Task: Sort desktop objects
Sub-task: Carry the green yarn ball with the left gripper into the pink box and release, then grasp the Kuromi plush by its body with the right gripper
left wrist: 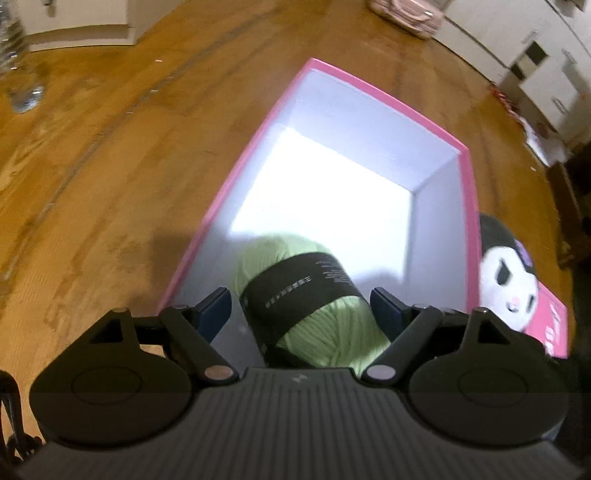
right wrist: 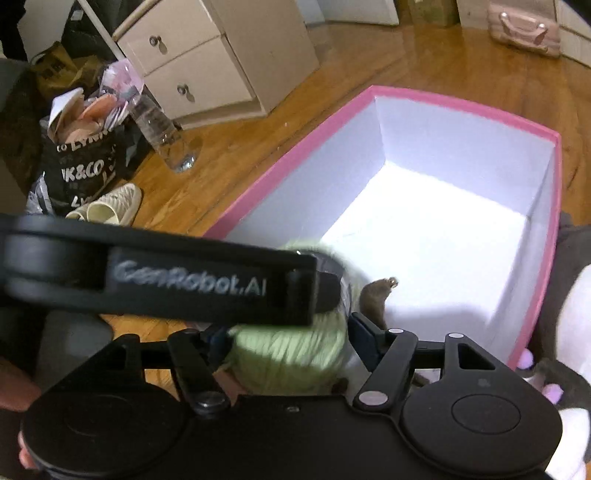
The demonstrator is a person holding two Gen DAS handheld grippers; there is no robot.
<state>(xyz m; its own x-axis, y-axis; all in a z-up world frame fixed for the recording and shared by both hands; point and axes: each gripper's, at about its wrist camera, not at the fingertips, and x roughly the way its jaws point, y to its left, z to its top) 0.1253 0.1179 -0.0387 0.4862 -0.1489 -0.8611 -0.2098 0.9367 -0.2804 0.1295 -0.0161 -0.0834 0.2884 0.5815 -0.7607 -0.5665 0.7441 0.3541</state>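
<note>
A light green yarn ball (left wrist: pixel 314 295) with a black paper band lies at the near end of a pink box with a white inside (left wrist: pixel 369 122). My left gripper (left wrist: pixel 301 306) hangs over it with its blue fingertips (left wrist: pixel 214 306) spread wide on either side, not touching it. In the right wrist view the left gripper's black body crosses the frame over the yarn (right wrist: pixel 291 354). My right gripper (right wrist: pixel 288 339) is low at the box's near edge (right wrist: pixel 258 192), fingers spread beside the yarn. A small brown object (right wrist: pixel 375 295) lies in the box next to the yarn.
The box stands on a wooden floor (left wrist: pixel 92 184). A plush doll with a white face (left wrist: pixel 509 273) and a pink lid lie right of the box. A clear plastic bottle (right wrist: pixel 159 129), a black shopping bag (right wrist: pixel 81 158), white shoes (right wrist: pixel 110 206) and a drawer cabinet (right wrist: pixel 207 62) stand left. A pink bag (right wrist: pixel 524 26) sits far back.
</note>
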